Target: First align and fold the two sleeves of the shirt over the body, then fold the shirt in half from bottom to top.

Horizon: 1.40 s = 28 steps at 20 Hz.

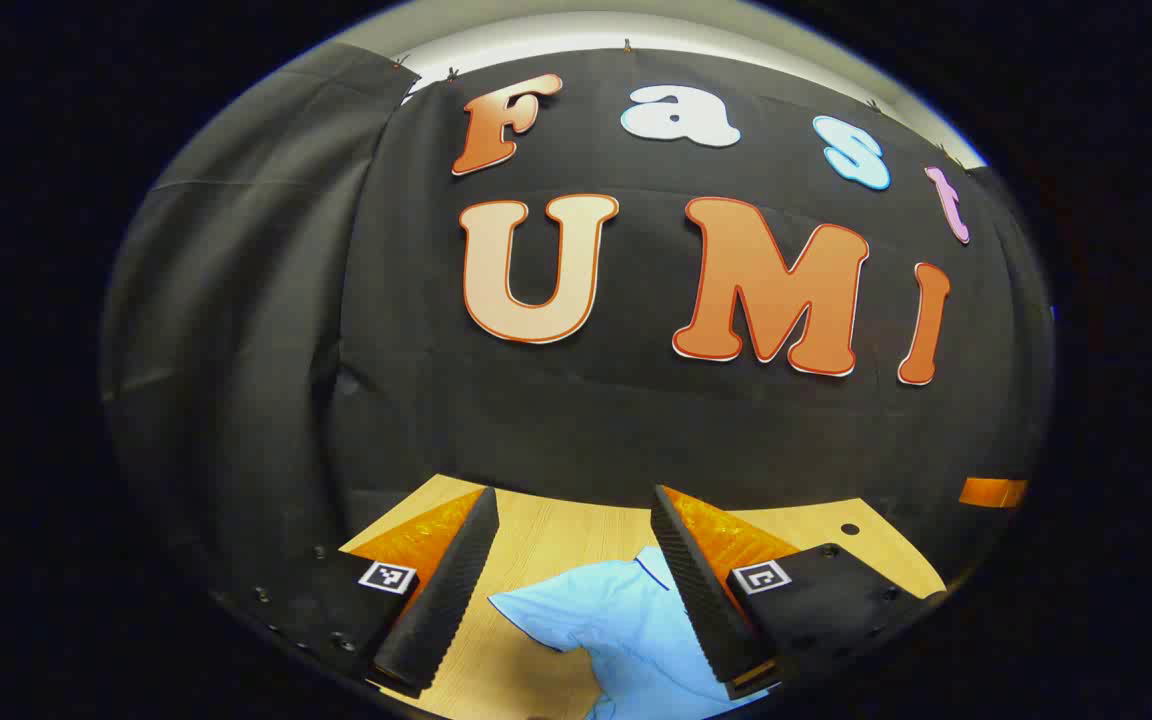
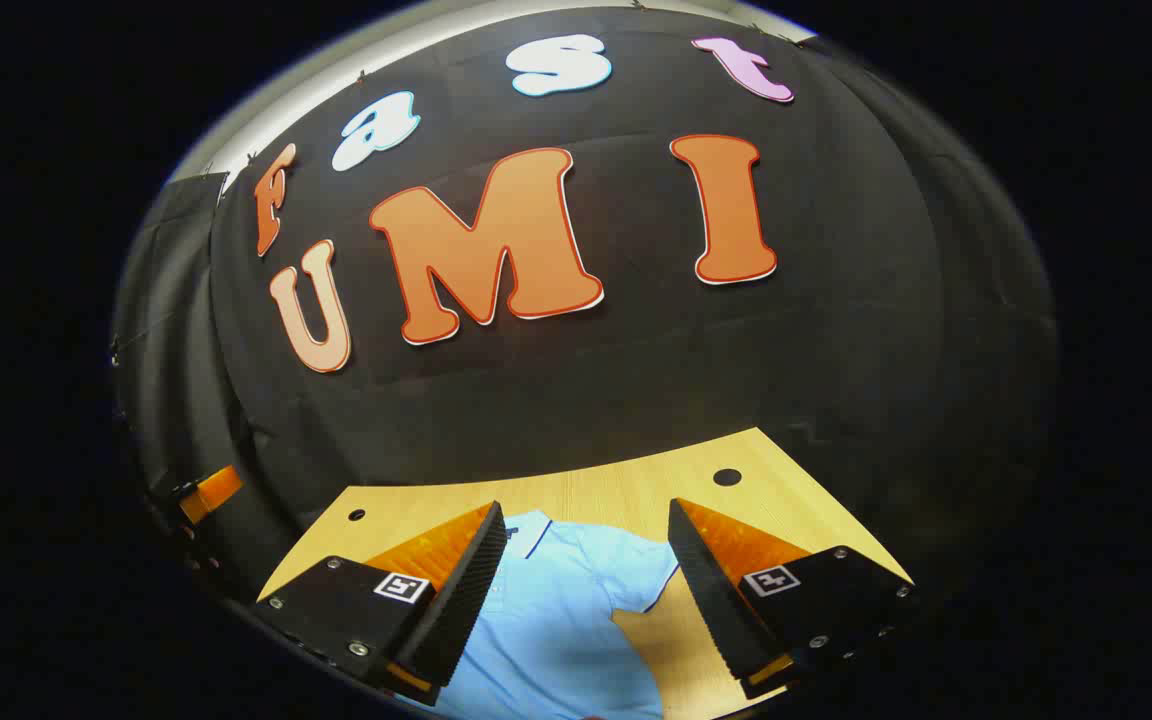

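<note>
A light blue shirt [image 1: 626, 625] lies flat on the wooden table [image 1: 546, 545]. In the left gripper view its left sleeve points out between my fingers. My left gripper [image 1: 571, 535] hangs open above that sleeve, nothing between its fingers. In the right gripper view the shirt [image 2: 566, 620] shows its collar with dark piping and its right sleeve reaching toward the right finger. Above it my right gripper [image 2: 586, 545] is open and holds nothing. The lower part of the shirt is hidden below both views.
The wooden table [image 2: 626, 490] ends at the black cloth wall just behind the shirt. Small dark holes [image 2: 727, 477] sit near the table's back corners. An orange strip [image 1: 991, 491] sticks out at the far right of the left gripper view.
</note>
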### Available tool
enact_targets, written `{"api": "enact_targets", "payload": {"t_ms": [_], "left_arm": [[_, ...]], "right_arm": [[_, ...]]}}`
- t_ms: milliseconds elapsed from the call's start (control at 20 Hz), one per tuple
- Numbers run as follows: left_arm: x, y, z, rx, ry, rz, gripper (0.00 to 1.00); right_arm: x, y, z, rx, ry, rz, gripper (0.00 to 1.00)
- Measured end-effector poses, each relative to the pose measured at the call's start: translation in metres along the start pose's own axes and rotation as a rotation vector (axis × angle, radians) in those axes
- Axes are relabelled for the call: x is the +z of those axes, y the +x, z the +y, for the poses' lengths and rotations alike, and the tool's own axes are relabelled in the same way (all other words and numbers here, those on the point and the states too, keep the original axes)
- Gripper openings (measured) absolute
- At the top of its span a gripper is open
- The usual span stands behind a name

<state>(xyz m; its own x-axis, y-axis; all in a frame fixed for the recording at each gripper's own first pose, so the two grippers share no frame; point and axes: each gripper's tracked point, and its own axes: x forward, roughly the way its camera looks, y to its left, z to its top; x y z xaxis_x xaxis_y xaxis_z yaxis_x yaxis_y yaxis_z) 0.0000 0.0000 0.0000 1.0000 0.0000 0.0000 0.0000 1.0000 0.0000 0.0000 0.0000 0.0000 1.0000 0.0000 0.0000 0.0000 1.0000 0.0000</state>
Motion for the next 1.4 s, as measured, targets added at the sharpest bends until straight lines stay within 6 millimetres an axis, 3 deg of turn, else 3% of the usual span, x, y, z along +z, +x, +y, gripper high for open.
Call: {"api": "enact_targets", "payload": {"t_ms": [250, 500, 1050, 1400], "left_arm": [[0.013, 0.017, -0.014, -0.005, 0.063, -0.028, 0.99], [0.027, 0.038, -0.025, -0.053, 0.109, -0.052, 0.99], [0.031, 0.06, 0.006, -0.049, 0.124, -0.062, 0.99], [0.019, 0.067, 0.023, -0.034, 0.106, -0.031, 0.99]], "right_arm": [[-0.004, 0.007, -0.025, -0.056, -0.027, 0.01, 0.98], [-0.001, 0.013, -0.03, -0.098, -0.012, 0.014, 0.98], [0.005, 0.026, -0.014, -0.131, -0.025, 0.035, 0.98], [-0.003, 0.038, -0.01, -0.153, -0.047, 0.09, 0.98]]}}
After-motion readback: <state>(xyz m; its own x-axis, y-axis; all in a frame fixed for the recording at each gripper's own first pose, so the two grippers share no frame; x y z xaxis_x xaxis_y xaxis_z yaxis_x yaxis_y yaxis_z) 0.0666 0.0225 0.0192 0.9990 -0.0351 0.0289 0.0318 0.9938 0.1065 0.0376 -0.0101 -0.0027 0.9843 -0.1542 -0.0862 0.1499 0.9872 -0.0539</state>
